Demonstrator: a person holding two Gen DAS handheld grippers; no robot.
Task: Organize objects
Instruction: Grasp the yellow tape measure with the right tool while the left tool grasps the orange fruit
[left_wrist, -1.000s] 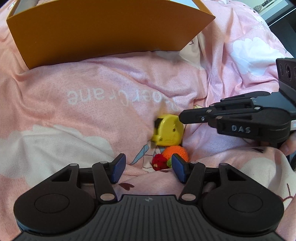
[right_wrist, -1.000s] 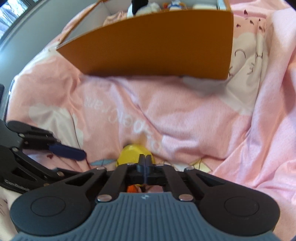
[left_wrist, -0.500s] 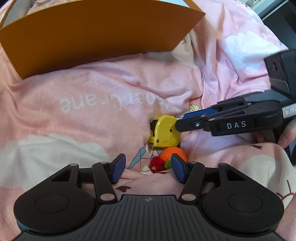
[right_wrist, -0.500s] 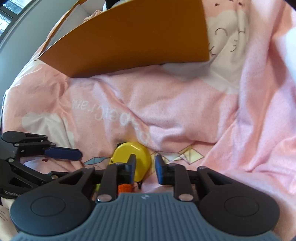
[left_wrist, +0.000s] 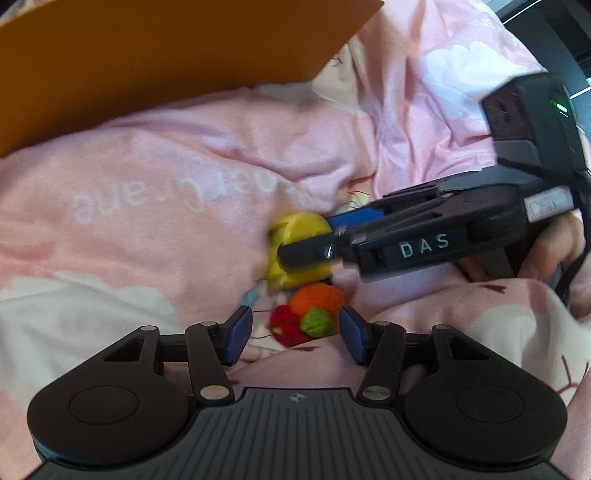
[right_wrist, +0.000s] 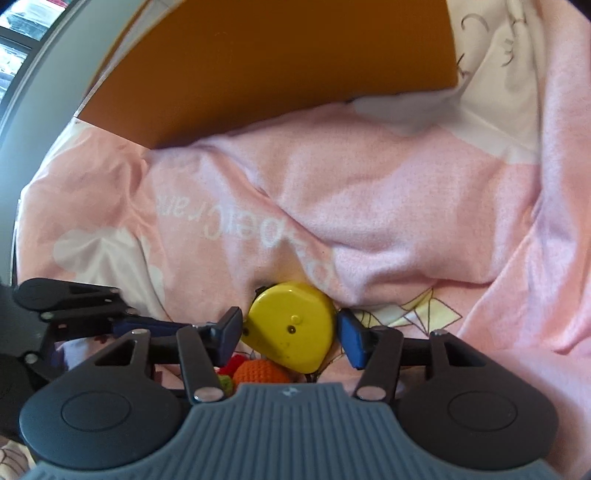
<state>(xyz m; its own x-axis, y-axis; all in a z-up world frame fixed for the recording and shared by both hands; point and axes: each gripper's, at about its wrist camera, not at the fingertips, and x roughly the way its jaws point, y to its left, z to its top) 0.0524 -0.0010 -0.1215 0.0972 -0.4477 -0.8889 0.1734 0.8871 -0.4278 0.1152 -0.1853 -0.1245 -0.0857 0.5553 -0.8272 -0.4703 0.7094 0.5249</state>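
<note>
A yellow tape measure (right_wrist: 291, 326) lies in a fold of the pink bedsheet; it also shows in the left wrist view (left_wrist: 297, 254). My right gripper (right_wrist: 288, 334) is open, with one finger on each side of the tape measure. A knitted toy (left_wrist: 308, 319) in orange, red and green lies just in front of the tape measure. My left gripper (left_wrist: 295, 336) is open and the toy lies between its fingertips. The toy shows partly under the tape measure in the right wrist view (right_wrist: 258, 373).
An orange cardboard box (left_wrist: 166, 59) stands on the bed beyond the objects; it also shows in the right wrist view (right_wrist: 277, 62). The pink sheet (right_wrist: 369, 206) is rumpled with deep folds. A dark edge of furniture (left_wrist: 554, 29) is at the far right.
My right gripper has opened from shut and moved forward, so its fingers now straddle the tape measure. My left gripper has moved closer to the knitted toy.
</note>
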